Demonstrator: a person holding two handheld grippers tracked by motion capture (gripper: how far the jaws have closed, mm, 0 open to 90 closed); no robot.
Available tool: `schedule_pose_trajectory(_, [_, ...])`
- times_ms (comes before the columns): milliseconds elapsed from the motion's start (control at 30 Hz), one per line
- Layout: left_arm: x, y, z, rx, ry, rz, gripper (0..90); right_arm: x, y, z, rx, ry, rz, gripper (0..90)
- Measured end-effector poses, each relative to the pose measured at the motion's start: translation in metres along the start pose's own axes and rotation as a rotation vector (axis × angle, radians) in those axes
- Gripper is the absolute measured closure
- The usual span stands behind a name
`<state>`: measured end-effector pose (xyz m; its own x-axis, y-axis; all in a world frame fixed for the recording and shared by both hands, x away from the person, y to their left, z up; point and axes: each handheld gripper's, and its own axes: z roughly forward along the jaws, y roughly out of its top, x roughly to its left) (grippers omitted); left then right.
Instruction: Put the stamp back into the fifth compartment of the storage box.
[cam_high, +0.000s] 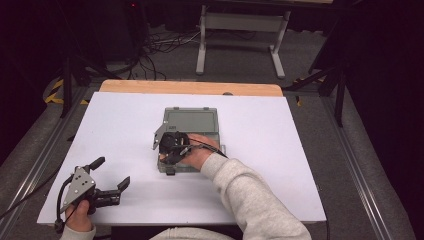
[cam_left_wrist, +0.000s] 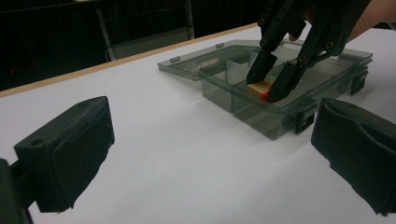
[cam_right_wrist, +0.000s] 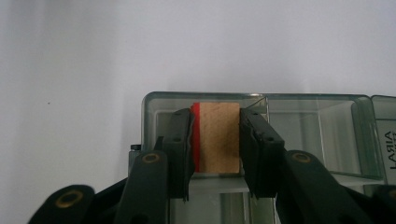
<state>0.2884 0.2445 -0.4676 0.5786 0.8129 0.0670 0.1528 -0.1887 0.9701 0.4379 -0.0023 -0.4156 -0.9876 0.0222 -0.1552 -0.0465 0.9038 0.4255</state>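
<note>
A grey see-through compartment box (cam_high: 191, 121) lies open mid-table, its lid folded flat behind it. My right gripper (cam_high: 168, 159) reaches down into a near-left compartment. In the right gripper view it (cam_right_wrist: 215, 145) is shut on a small wooden block (cam_right_wrist: 219, 126) with one red face, one pad on each side. The left gripper view shows that gripper (cam_left_wrist: 268, 86) with the block (cam_left_wrist: 258, 87) low inside the box (cam_left_wrist: 261, 119). My left gripper (cam_high: 111, 172) rests near the table's front left, open, nothing between its fingers (cam_left_wrist: 70, 154).
The white tabletop (cam_high: 250, 190) has bare room all round the box. A wooden edge (cam_high: 190, 87) runs along the far side. Beyond it stand a metal frame (cam_high: 240, 25) and loose cables (cam_high: 160, 45) on the floor.
</note>
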Motion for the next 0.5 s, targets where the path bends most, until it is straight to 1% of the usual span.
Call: schedule_pose_trajectory(500, [-0.0004, 0.0002, -0.0001, -0.001, 0.000, 0.000, 0.4, 0.0014, -0.0003, 0.0058, 0.026, 0.020, 0.005, 66.3])
